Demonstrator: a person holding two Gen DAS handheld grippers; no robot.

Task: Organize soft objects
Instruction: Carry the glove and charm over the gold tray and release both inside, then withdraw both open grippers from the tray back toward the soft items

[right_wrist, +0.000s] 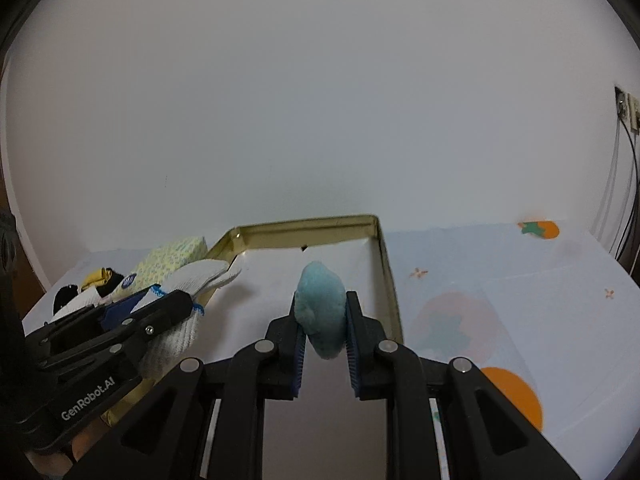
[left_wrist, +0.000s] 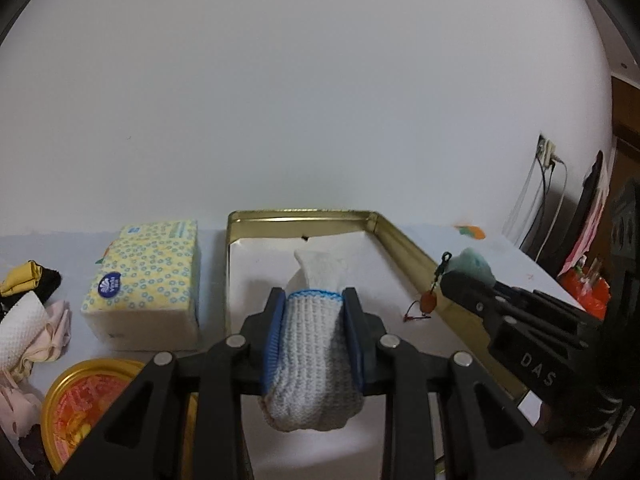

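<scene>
Left tool [left_wrist: 314, 312] clamped on a white knit glove [left_wrist: 310, 364], ribbed, blue-hemmed, its limp fingers drooping forward over the tin [left_wrist: 404, 248]. Right tool [right_wrist: 321, 320] squeezing a fuzzy teal plush [right_wrist: 322, 308], rounded and soft, also above the tin. Tin: shallow, rectangular, gold metal walls, white sheet lining its floor, otherwise bare. Left of it, a soft tissue pack [left_wrist: 148, 280], yellow with small blue rings and a round blue logo, writing unreadable. Farther left, a heap of crumpled cloths [left_wrist: 36, 320], yellow, black, white and pink. Near left, a round gold-rimmed lid [left_wrist: 96, 400] with orange print. "DAS" and "GenRobot.AI" printed on the tool bodies. Desk [right_wrist: 500, 280] under a pale cloth with orange fruit prints.
</scene>
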